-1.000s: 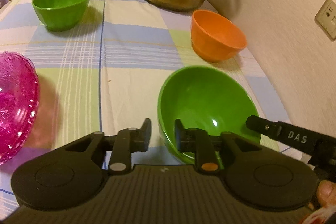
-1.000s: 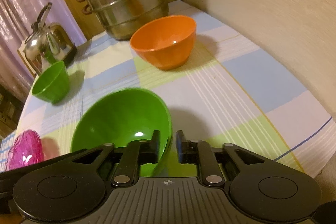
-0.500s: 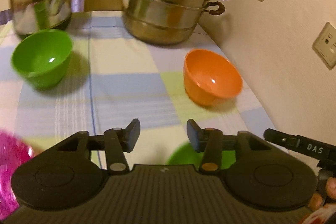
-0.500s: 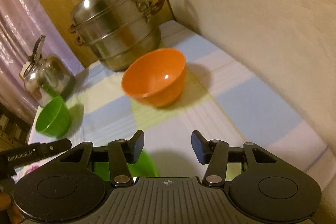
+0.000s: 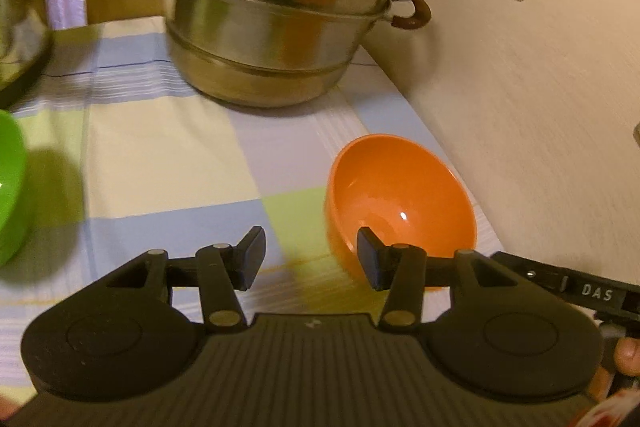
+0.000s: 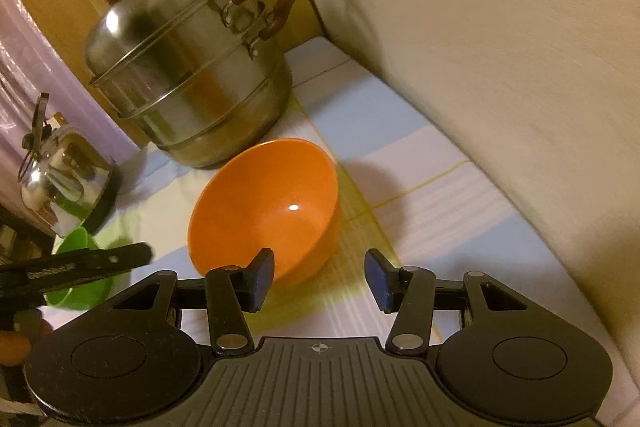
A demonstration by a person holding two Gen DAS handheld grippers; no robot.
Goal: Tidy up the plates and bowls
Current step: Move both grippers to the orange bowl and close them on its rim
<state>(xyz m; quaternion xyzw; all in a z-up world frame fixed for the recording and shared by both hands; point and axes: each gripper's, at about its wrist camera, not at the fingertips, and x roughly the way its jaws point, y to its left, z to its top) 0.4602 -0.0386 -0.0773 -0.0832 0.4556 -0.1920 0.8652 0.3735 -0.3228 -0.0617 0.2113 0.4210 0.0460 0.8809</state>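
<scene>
Left wrist view has the left gripper low in the frame with its jaws apart and nothing between them; they have just been opening. Its right finger overlaps the near rim of the orange bowl, which sits upright on the checked cloth at centre right, close to the wall; whether the finger touches the rim I cannot tell. Behind the bowl, in the upper middle, stands a steel steamer pot. At the left edge a slice of a green bowl shows, well apart from the orange one. In the right wrist view the right gripper is likewise spread and empty, its jaws also just having opened, and its left finger lies just in front of the orange bowl at frame centre. A kettle sits at the left edge, and the green bowl shows below it, partly hidden by the other tool. Judged from this, the sorting is not finished: the orange bowl stands alone, nested in nothing, and the green bowl is separate too. Both grippers face the orange bowl, so picking it up looks like the step in hand. No plates can be seen in either view, so how they stand is unknown.
</scene>
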